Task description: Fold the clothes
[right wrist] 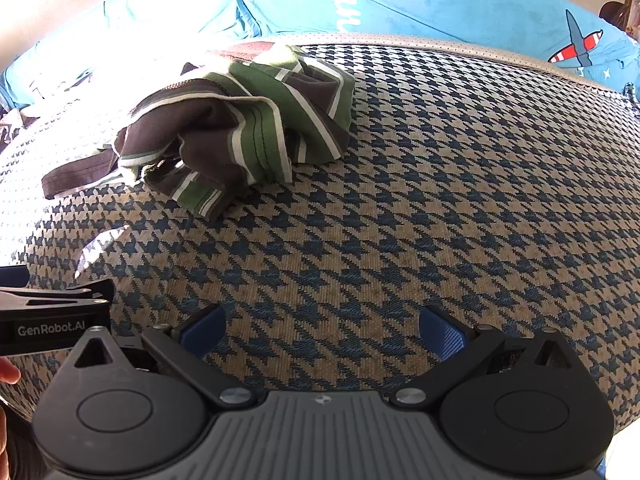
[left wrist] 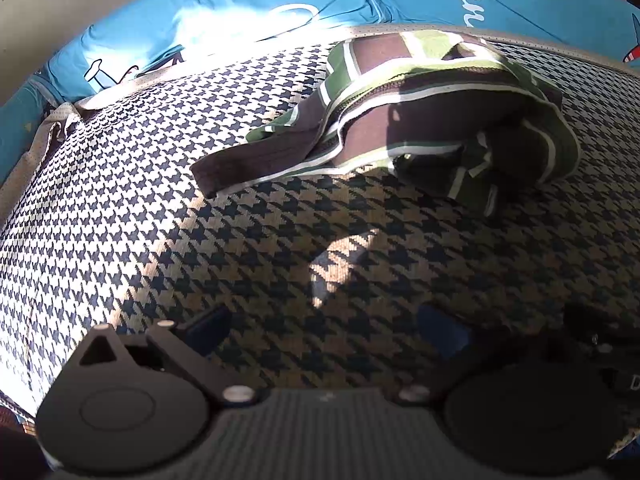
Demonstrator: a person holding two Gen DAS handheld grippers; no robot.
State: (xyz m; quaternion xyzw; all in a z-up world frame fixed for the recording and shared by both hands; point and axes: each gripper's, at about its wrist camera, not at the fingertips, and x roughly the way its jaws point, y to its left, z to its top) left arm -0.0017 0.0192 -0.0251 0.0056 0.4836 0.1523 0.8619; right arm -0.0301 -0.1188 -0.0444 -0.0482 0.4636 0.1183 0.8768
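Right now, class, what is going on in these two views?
A person holds two grippers above a houndstooth cushion. The left gripper and right gripper are both open and empty. A crumpled green-and-brown striped garment lies unfolded ahead of them, untouched. Blue printed cushions sit behind it.
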